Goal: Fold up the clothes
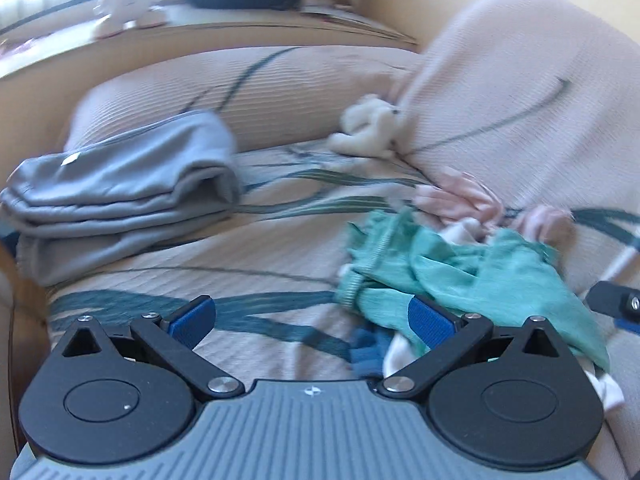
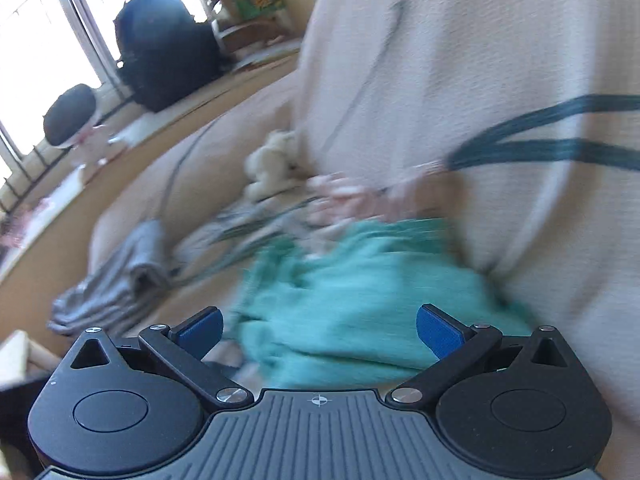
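Sofa (image 1: pixel 248 248): pale ribbed cover, teal line pattern. Wooden ledge (image 1: pixel 240 34) behind it. Barred window (image 2: pixel 44 40), strong daylight. Dark bag (image 2: pixel 168 48) on ledge.

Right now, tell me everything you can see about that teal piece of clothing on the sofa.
The teal garment is a thin, crinkled fabric, lying crumpled and unfolded on the patterned sofa seat. A ribbed, gathered band runs along its left edge. It sits on top of pink, white and blue pieces in the same heap. Neither gripper holds it; both are open.
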